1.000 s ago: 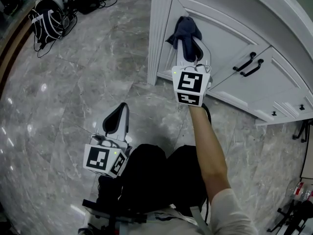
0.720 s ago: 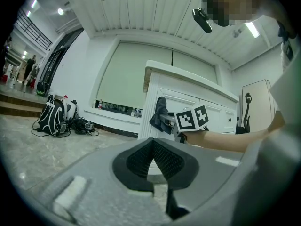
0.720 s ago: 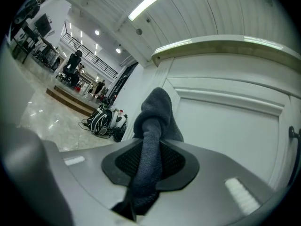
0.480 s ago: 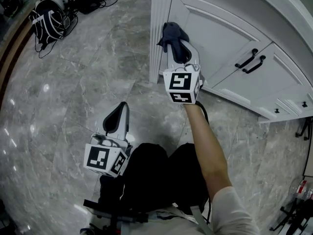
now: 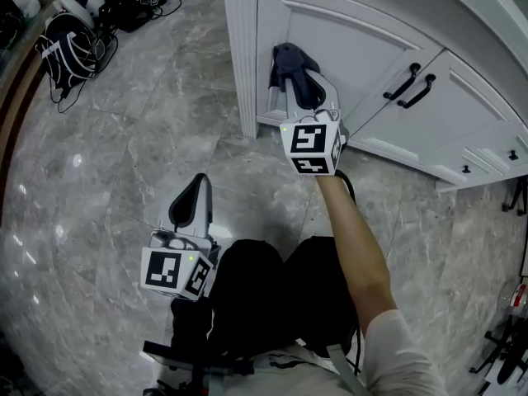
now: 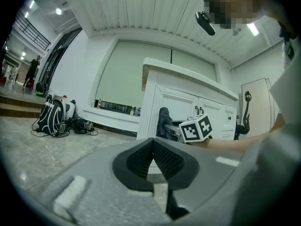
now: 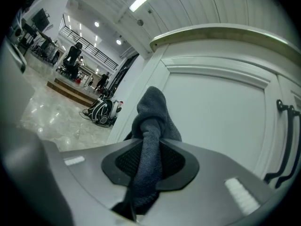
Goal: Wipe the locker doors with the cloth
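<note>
Grey marble floor met the white locker doors at the far side. Reaching forward on an outstretched forearm, the right gripper was clamped on the dark cloth. Its bunched end stuck out past the jaws at the left door's lower left corner. Nearer, by the knees, the left gripper hung with its jaws together, empty.

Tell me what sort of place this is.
Probably a large public indoor hall, perhaps a lobby or gym. It has a polished grey marble floor, white panelled locker doors with black handles, and a railed upper gallery in the background.
</note>
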A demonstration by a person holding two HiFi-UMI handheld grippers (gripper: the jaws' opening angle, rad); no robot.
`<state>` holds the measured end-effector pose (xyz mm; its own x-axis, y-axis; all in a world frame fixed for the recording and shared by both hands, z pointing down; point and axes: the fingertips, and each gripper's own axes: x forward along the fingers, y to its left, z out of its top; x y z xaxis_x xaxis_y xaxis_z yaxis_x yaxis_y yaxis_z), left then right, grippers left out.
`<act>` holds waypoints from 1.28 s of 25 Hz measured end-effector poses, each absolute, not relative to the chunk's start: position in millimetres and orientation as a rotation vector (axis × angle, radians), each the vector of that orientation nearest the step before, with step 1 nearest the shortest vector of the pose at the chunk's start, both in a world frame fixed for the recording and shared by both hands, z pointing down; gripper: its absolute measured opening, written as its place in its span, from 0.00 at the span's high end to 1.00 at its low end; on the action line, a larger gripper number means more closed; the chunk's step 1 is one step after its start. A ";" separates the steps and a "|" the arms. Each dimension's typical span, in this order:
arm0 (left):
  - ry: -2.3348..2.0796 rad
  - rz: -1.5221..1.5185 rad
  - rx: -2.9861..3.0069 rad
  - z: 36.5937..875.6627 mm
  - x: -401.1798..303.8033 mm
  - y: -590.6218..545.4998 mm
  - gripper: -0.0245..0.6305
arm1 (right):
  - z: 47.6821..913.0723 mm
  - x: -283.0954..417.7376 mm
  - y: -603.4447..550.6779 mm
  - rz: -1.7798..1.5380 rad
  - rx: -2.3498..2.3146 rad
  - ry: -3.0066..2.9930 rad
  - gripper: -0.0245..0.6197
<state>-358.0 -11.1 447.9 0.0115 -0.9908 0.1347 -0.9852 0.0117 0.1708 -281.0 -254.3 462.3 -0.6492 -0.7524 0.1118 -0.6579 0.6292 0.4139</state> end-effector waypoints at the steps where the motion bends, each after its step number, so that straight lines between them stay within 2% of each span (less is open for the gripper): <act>1: -2.063 -0.036 2.071 447.8 -355.5 -12.5 0.96 | 462.9 -274.6 -255.6 -0.491 1.151 -2.572 0.83; 20: -2.021 -0.025 2.119 445.0 -319.6 -28.0 0.96 | 459.4 -163.2 -279.4 -0.472 1.347 -2.457 0.83; 32: -2.014 -0.031 2.116 448.1 -321.4 -28.1 0.96 | 463.2 -140.3 -280.5 -0.512 1.413 -2.424 0.83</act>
<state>-321.4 -28.1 448.1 0.0606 -0.9890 0.1352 -0.9843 -0.0367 0.1727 -140.3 -280.5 463.2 -0.4776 -0.8759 0.0682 -0.7734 0.4560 0.4405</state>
